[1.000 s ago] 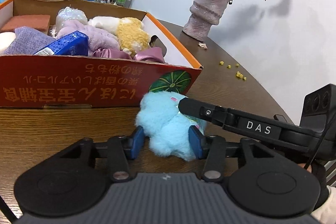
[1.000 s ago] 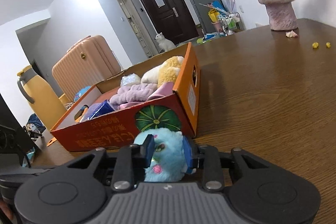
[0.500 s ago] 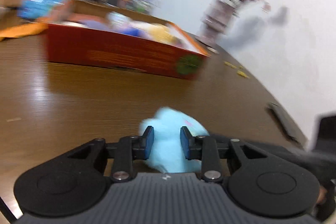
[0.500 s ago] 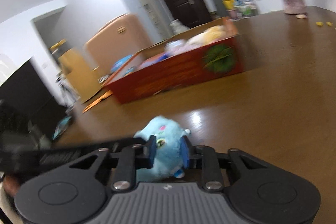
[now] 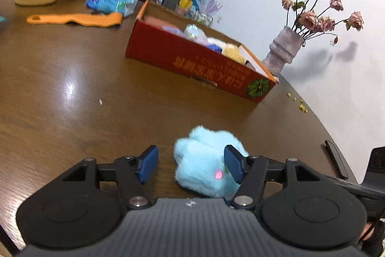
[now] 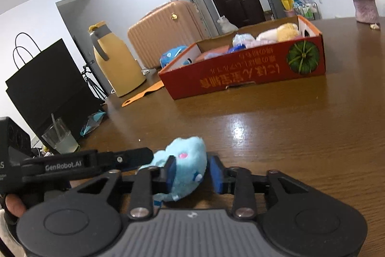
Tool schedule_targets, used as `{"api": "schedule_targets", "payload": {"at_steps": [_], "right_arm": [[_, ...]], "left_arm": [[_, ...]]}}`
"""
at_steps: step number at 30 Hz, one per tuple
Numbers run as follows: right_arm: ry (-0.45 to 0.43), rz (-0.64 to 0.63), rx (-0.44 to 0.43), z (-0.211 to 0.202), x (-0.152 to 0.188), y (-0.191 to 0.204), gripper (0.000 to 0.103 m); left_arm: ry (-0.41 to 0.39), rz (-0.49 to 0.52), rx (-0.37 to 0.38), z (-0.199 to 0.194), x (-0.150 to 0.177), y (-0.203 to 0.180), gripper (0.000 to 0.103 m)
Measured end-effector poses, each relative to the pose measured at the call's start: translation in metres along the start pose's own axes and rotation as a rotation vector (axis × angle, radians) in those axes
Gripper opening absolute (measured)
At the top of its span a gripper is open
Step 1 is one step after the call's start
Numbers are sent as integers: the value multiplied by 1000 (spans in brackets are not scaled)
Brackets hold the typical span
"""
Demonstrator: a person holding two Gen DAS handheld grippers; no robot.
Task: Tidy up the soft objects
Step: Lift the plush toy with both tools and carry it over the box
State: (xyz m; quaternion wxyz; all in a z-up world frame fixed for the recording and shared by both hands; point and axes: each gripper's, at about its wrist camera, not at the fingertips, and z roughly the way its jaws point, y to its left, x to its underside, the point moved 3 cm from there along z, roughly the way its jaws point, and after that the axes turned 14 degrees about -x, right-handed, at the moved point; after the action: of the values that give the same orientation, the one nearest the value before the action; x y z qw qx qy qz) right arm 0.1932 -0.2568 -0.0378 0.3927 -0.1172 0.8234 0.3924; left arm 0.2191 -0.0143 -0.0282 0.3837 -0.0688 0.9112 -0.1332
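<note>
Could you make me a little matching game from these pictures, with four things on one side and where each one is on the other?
Things:
1. blue plush toy
2. yellow plush
3. dried roses
4. orange strip

Places:
A. in the vase
B. flat on the table beyond the box
C. between the open fingers
D. inside the red box

Pairs: 1-C, 2-D, 3-A, 4-B
</note>
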Motion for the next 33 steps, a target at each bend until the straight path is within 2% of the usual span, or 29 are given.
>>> {"api": "schedule_targets", "payload": {"at_steps": [3,5,8,13,21,25,30,33], "right_arm": [[-6,-7,-5,3,2,0,35],[-8,-8,-9,6,0,-1,35],[4,-5,-5,17,-6,-5,35],[33,25,-34,28,-7,-9,34],[35,25,-26,31,-13,-9,31],[-14,-10,-37,31,-41,-1,31],[-104,-179,-50,55,-122,18,29],[-133,-243,-42,83,-171,15,29]], "left_arm": [[28,-24,31,5,4,3,64],[35,-26,53,7,4,2,58],[52,-38,105,11,3,2,43],[64,-52,137,14,3,5,41],[67,-59,156,19,-6,5,39],[-34,-30,184,14,-45,4,38],[-220,46,168,15,-134,-4,36],[-245,63,150,36,-180,-4,36]]}}
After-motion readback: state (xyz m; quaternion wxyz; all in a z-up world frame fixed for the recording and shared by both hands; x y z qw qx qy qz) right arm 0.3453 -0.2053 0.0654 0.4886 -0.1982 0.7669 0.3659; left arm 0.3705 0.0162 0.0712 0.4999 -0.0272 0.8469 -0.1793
